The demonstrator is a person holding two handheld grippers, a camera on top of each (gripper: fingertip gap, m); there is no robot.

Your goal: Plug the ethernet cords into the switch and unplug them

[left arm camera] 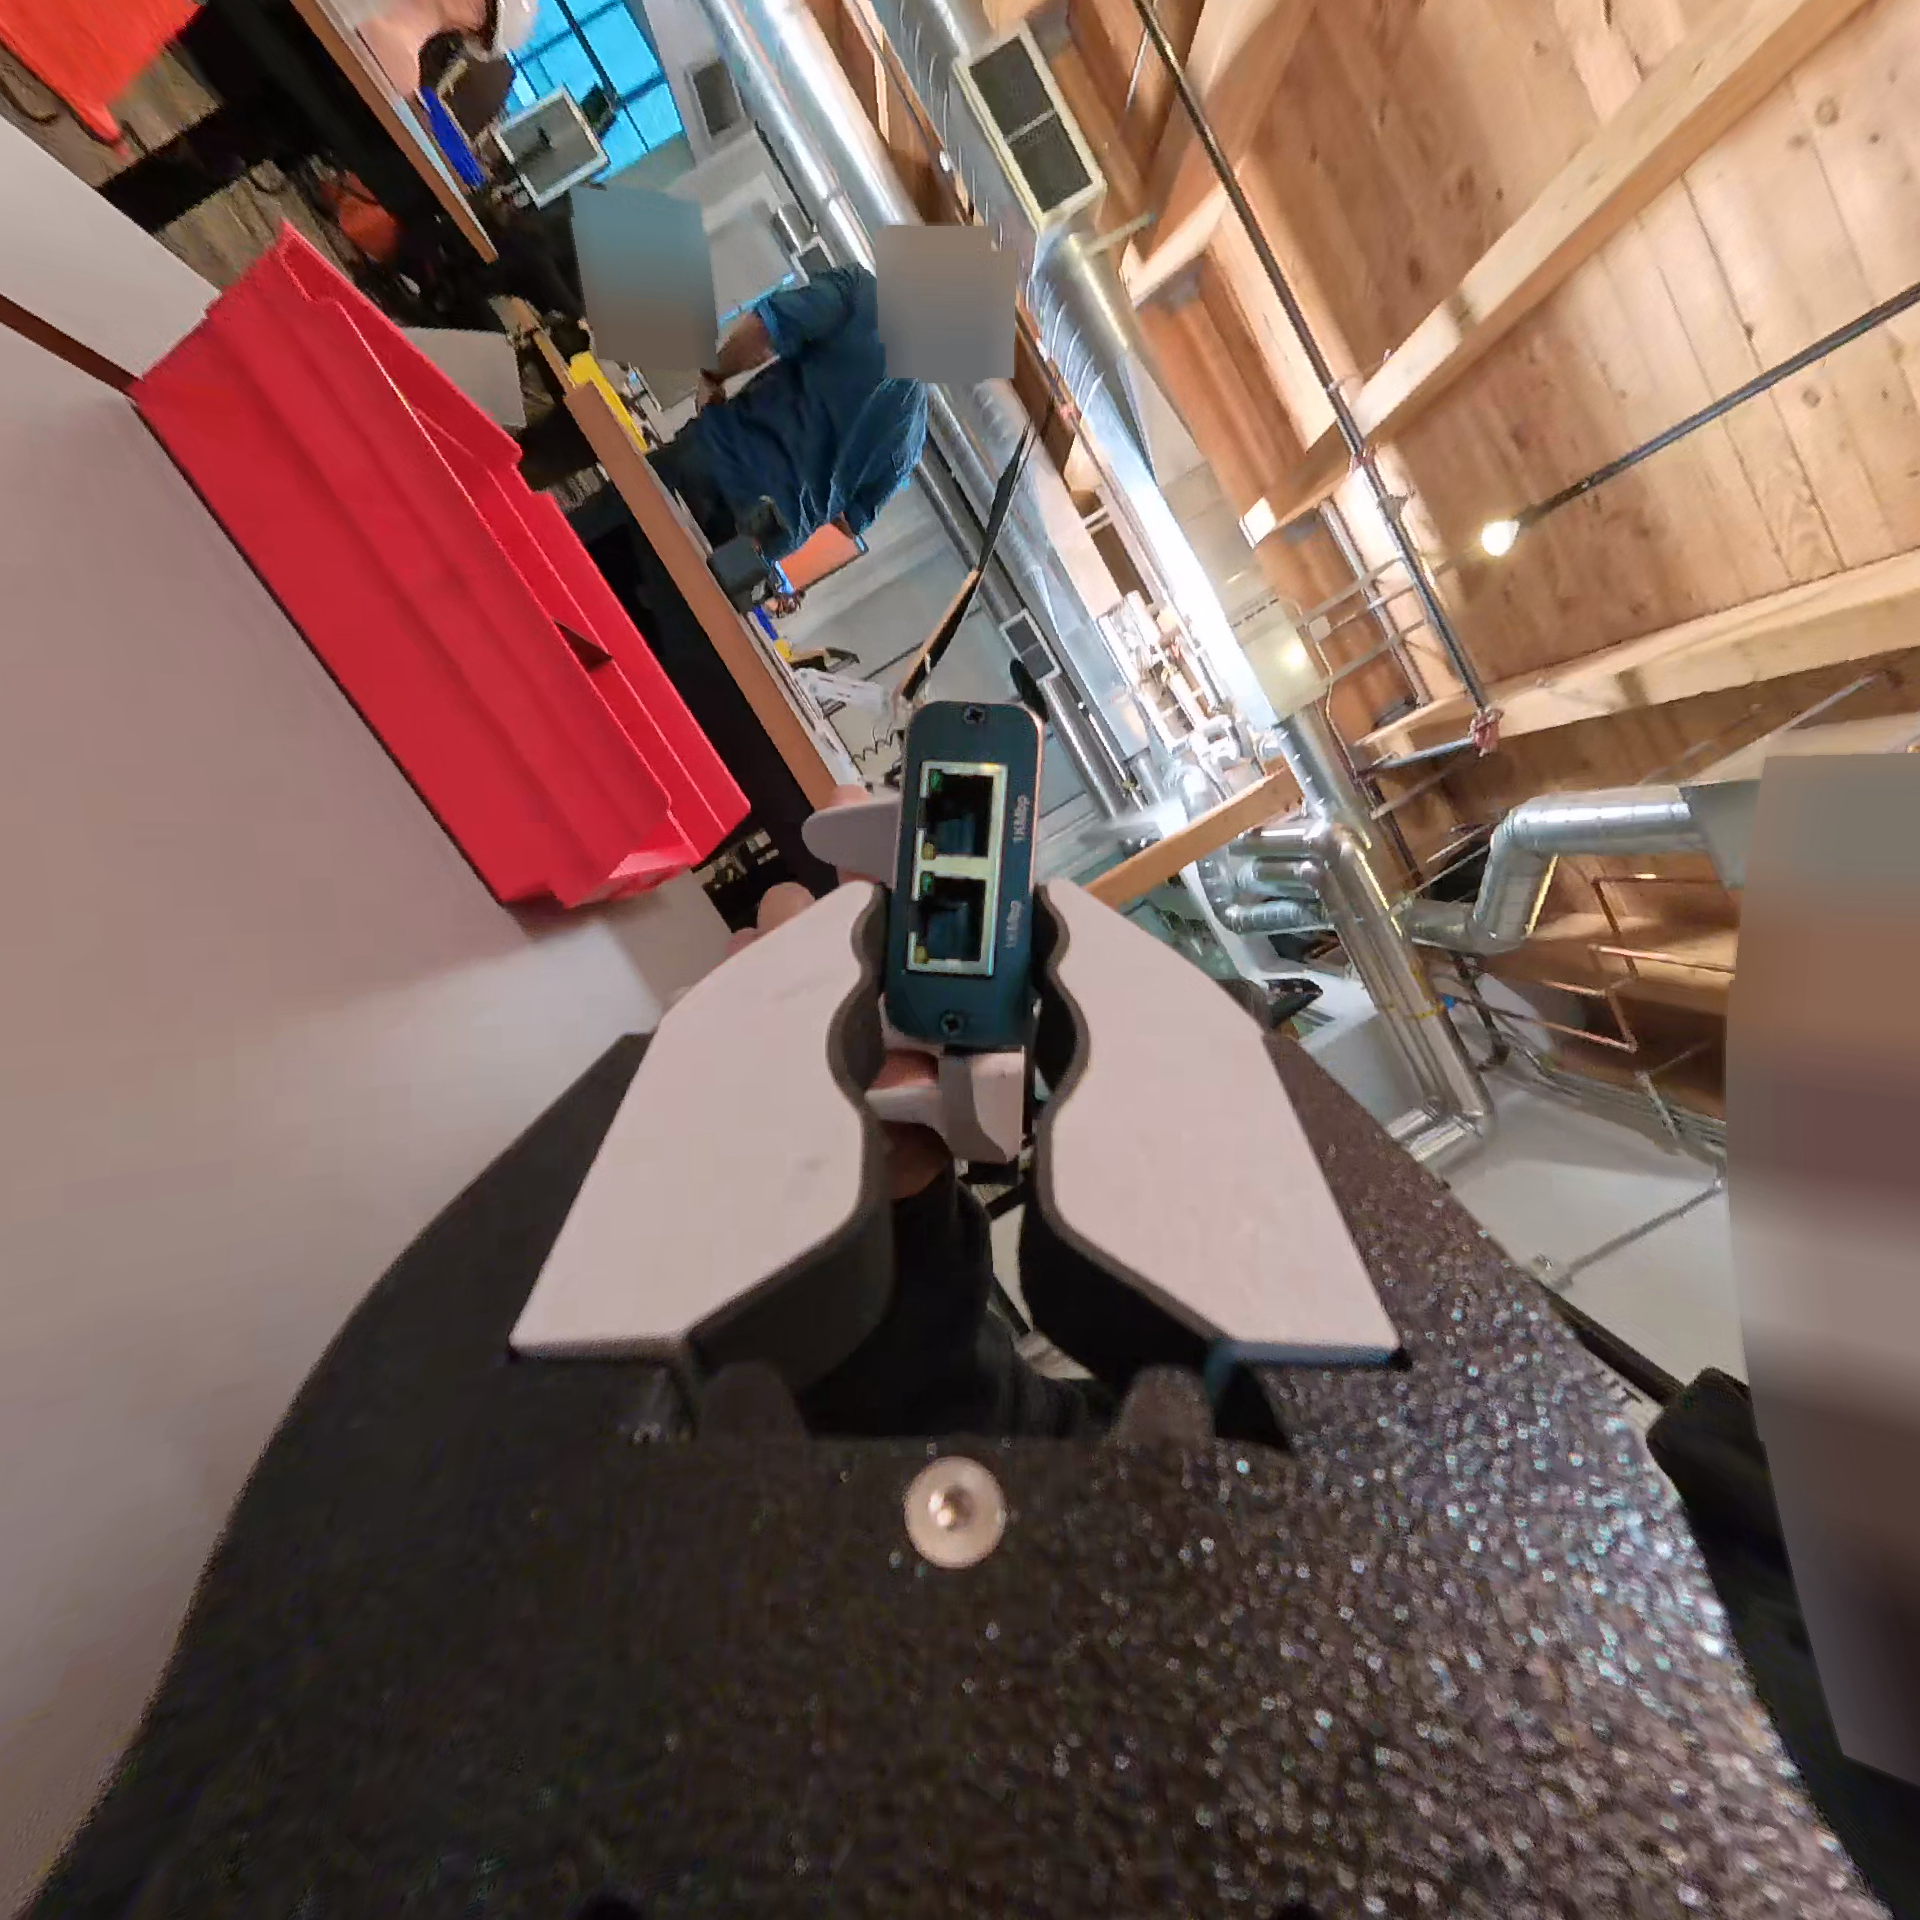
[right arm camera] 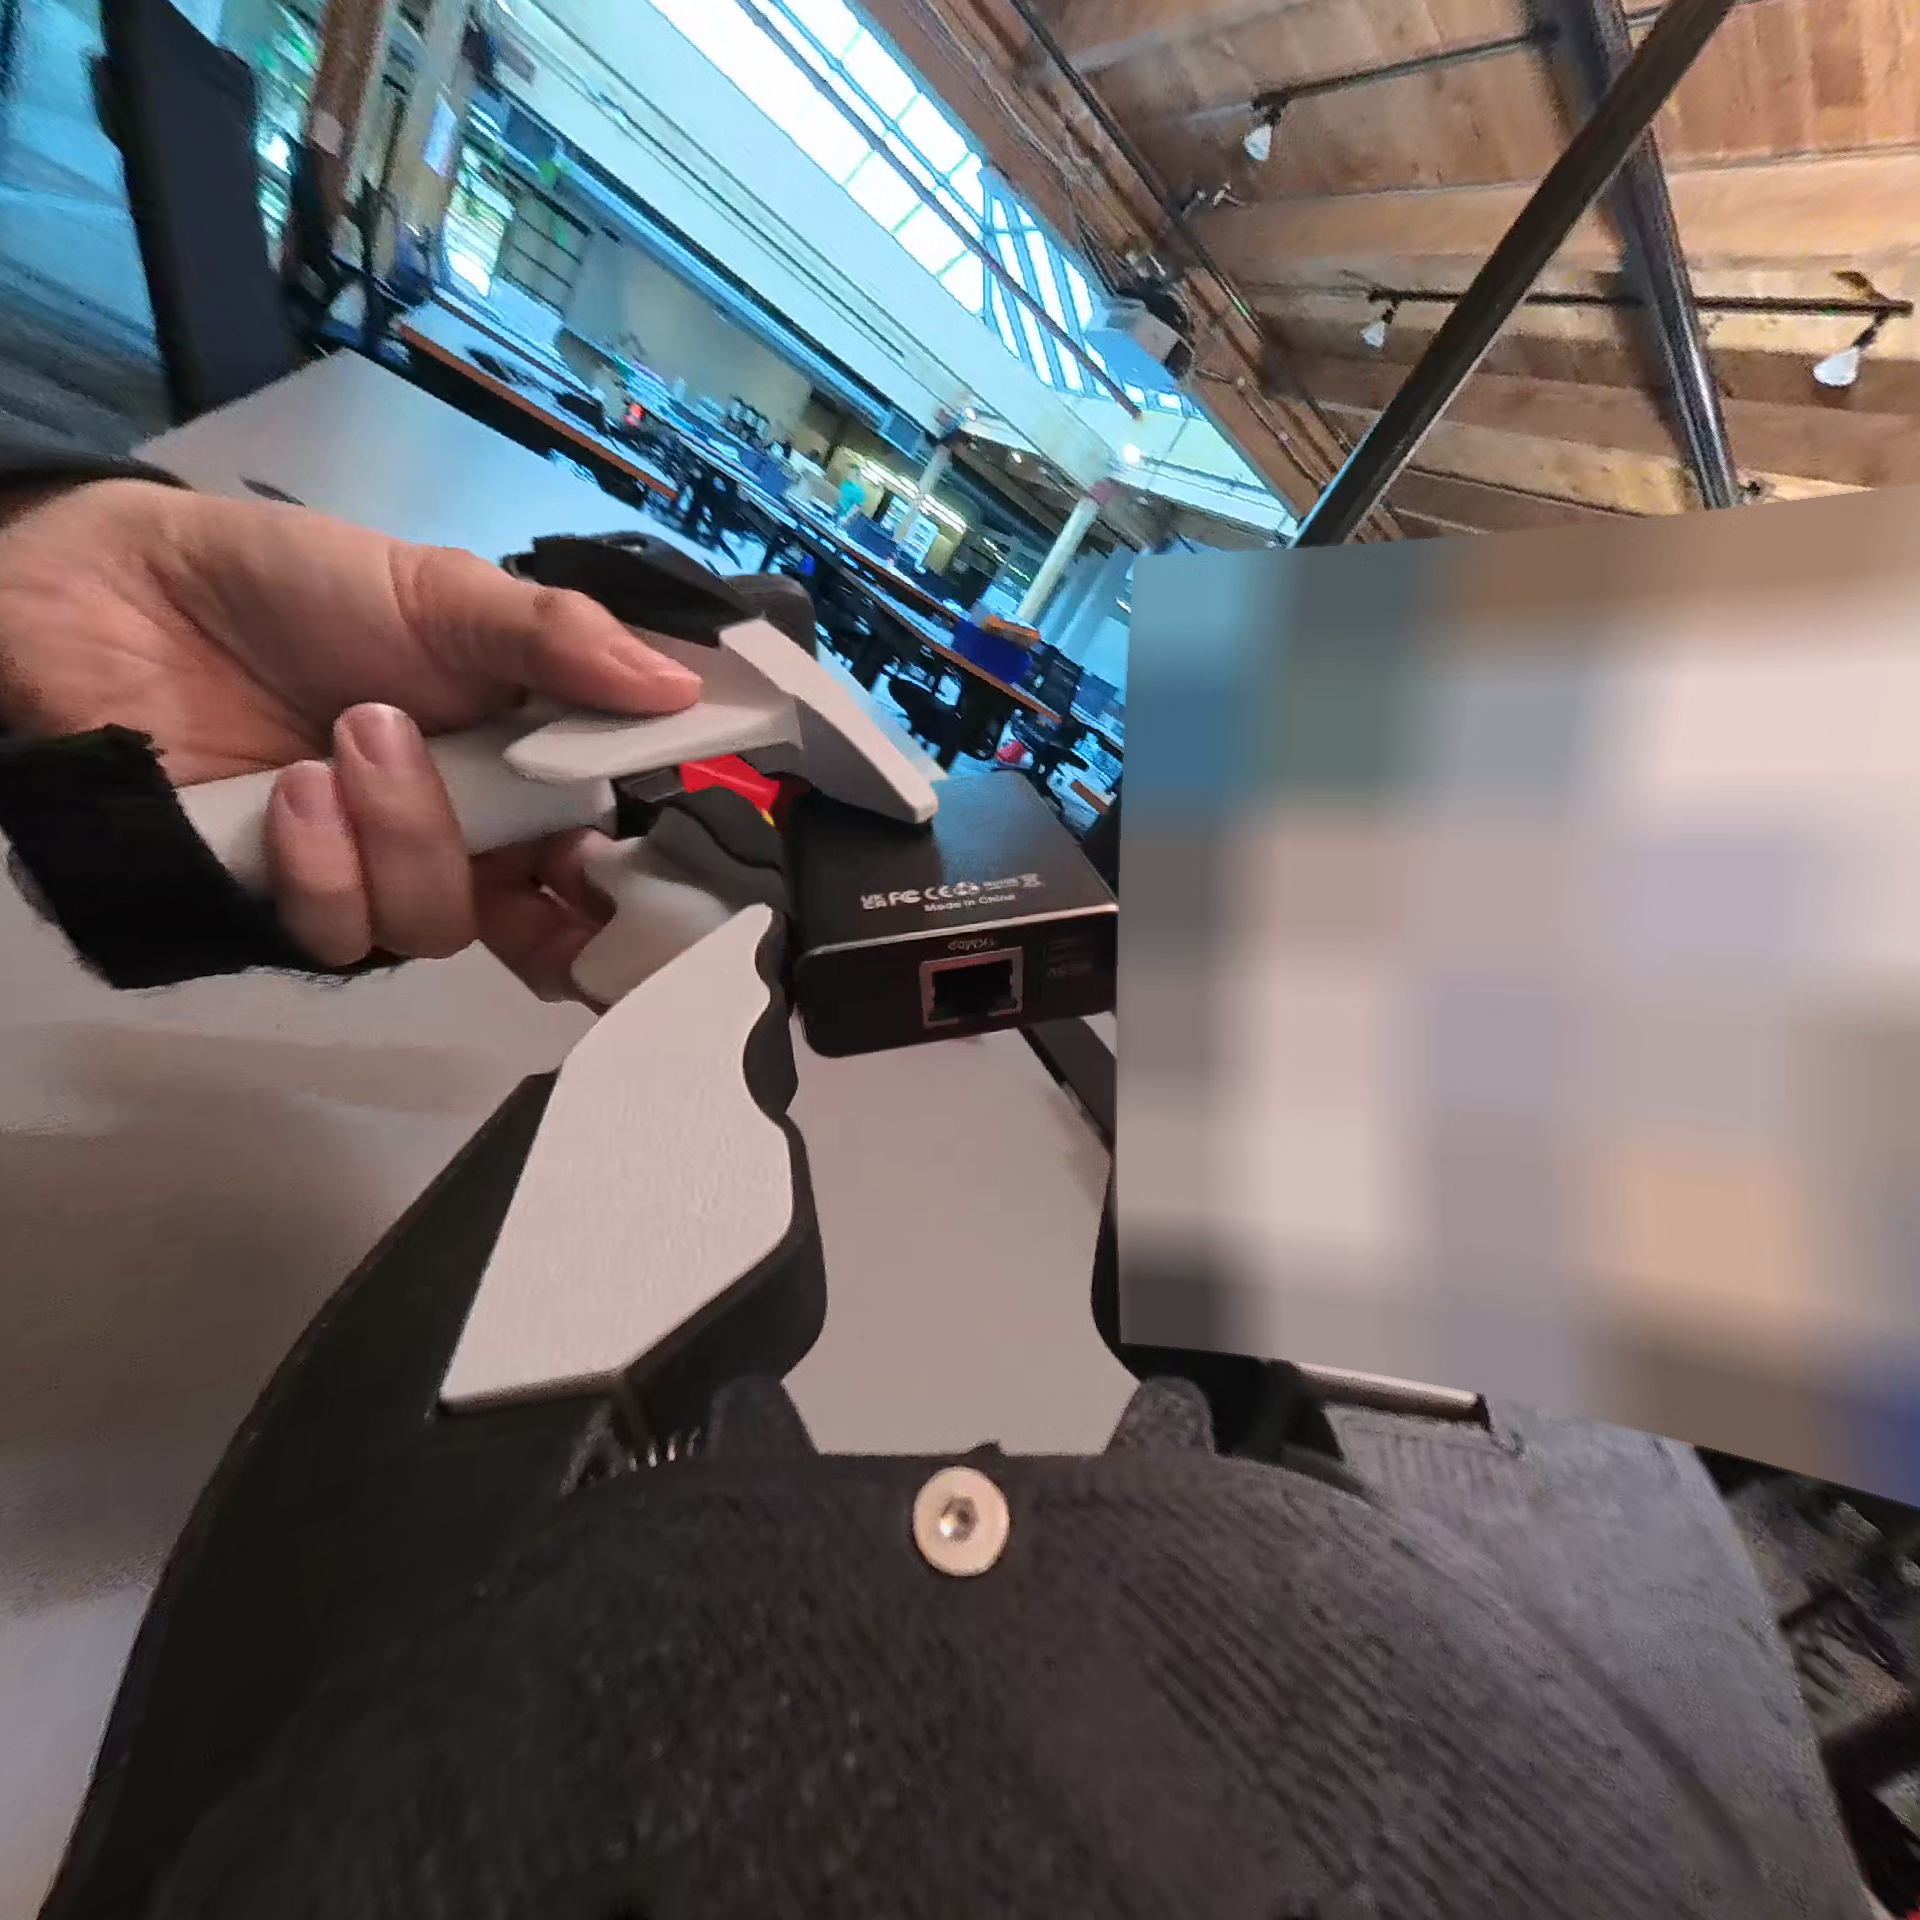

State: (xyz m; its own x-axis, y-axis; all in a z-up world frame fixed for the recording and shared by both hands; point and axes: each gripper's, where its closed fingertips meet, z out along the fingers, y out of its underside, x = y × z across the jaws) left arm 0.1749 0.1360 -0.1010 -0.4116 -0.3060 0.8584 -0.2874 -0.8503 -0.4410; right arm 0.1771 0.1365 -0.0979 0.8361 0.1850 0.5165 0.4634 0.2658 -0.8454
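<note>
My left gripper is shut on a small dark switch and holds it up in the air, on end. Two empty ethernet ports on its end face point at the left wrist camera. In the right wrist view the switch shows its underside and one empty port. The left gripper, held by a hand, clamps it from the left. My right gripper is open, its left fingertip close beside the switch. Its right finger is hidden by a blurred patch. No ethernet cord is in view.
A white table lies under the switch. A red plastic bin stands on the table to the left. A person in a blue shirt stands far behind, among long workbenches. Only a small space, under 4 cm, lies between the two pairs of fingers.
</note>
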